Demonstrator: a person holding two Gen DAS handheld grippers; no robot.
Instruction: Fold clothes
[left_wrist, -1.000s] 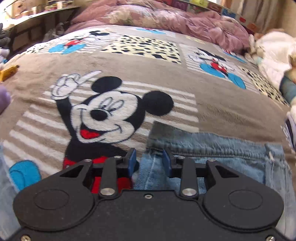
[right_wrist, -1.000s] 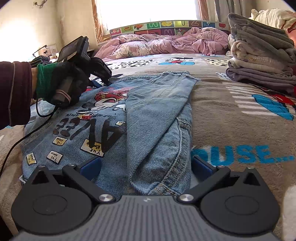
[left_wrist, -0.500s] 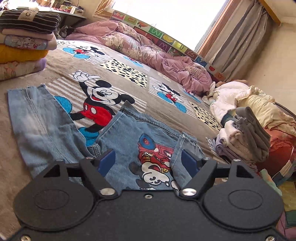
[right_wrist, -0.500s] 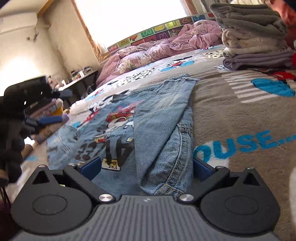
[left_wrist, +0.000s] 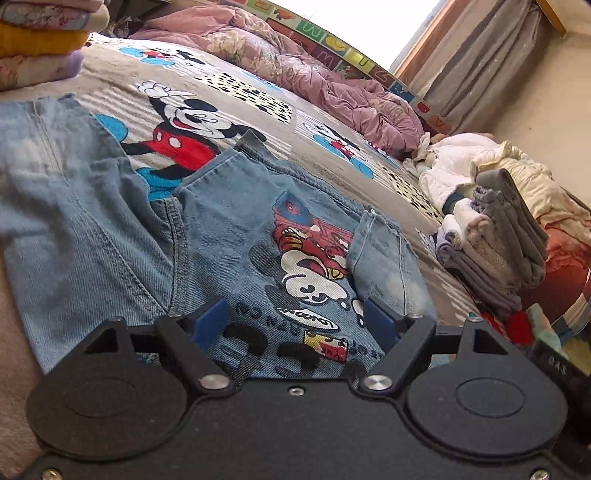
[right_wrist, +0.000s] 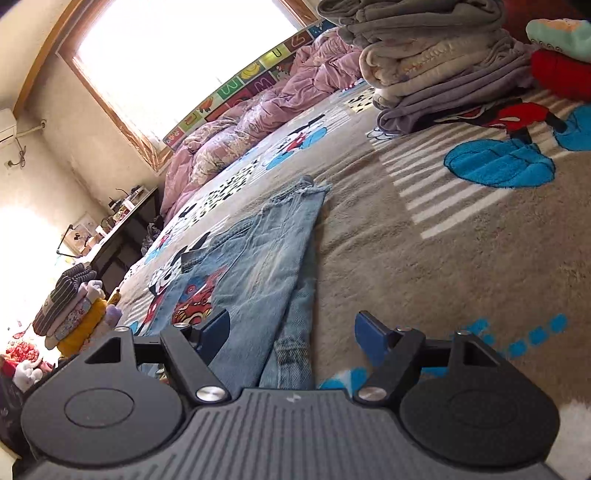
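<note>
A light-blue denim jacket (left_wrist: 229, 221) with a cartoon print lies flat on the bed's Mickey blanket (left_wrist: 207, 110). One sleeve (left_wrist: 44, 192) spreads out to the left; the other sleeve (right_wrist: 273, 258) is folded in over the body. My left gripper (left_wrist: 297, 323) hovers open over the printed back, nothing between its blue pads. In the right wrist view my right gripper (right_wrist: 291, 332) is open just above the folded sleeve's near end, and grips nothing.
Folded clothes stack (left_wrist: 495, 243) at the right, with a white heap (left_wrist: 480, 162) behind. Another folded stack (left_wrist: 40, 40) sits far left. A pink duvet (left_wrist: 295, 70) bunches by the window. A grey towel pile (right_wrist: 436, 62) stands right of the jacket.
The left gripper let go of the jacket's collar edge, opened and drew back toward the hem. The right gripper stayed open and tilted, rising slightly off the folded sleeve.
</note>
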